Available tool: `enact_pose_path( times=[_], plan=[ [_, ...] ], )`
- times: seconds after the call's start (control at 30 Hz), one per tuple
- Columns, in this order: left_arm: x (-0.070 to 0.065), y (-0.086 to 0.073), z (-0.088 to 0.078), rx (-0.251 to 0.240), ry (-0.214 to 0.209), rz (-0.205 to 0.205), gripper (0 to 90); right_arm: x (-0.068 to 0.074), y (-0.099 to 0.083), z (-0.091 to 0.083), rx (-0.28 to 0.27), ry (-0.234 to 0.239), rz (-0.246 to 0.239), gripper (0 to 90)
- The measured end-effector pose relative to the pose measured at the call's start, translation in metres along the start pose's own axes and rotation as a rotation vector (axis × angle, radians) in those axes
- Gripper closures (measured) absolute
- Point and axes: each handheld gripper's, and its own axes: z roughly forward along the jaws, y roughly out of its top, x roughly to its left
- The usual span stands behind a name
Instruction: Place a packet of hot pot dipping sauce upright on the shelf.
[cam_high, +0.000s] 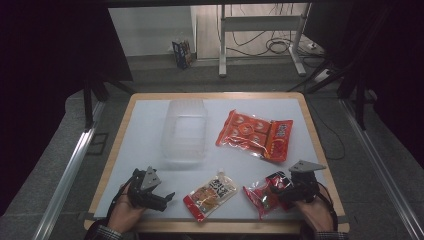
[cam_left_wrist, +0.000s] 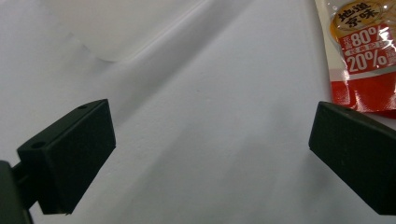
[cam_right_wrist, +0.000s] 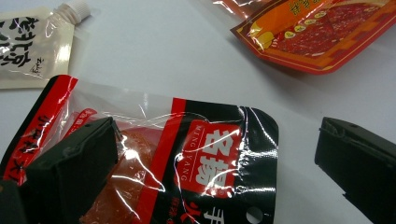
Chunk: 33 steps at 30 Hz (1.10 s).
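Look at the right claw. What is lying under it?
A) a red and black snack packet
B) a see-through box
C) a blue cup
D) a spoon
A: in the right gripper view the open right claw hangs over the red and black snack packet, one jaw above it, the other above the bare table.

Left gripper (cam_high: 167, 196) and right gripper (cam_high: 274, 189) rest low, jaws spread wide.
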Motion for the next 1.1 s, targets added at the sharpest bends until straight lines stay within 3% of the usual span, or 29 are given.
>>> enact_pose_path(
  times=[0.33, 0.5, 0.7, 0.83, 0.87, 1.1],
  plan=[
    [-0.001, 0.000, 0.000, -0.001, 0.000, 0.005, 0.6, 0.004, 0.001, 0.003, 0.012, -0.016, 0.009, 0.0],
    [-0.001, 0.000, 0.000, 0.000, 0.001, 0.009, 0.6, 0.006, 0.005, 0.003, 0.004, -0.014, 0.036, 3.0],
    [-0.001, 0.001, -0.001, -0.009, 0.001, 0.011, 0.6, 0.007, 0.015, 0.001, -0.008, 0.002, 0.070, 23.3],
    [-0.002, 0.001, -0.001, -0.012, 0.002, 0.021, 0.6, 0.005, 0.018, 0.002, -0.015, 0.011, 0.075, 31.1],
    [-0.002, 0.001, -0.001, -0.014, 0.002, 0.021, 0.6, 0.005, 0.021, 0.003, -0.015, 0.010, 0.062, 37.0],
    [-0.002, 0.001, -0.002, -0.019, 0.007, 0.024, 0.6, 0.007, 0.035, 0.008, -0.027, 0.006, 0.005, 54.3]
  ],
)
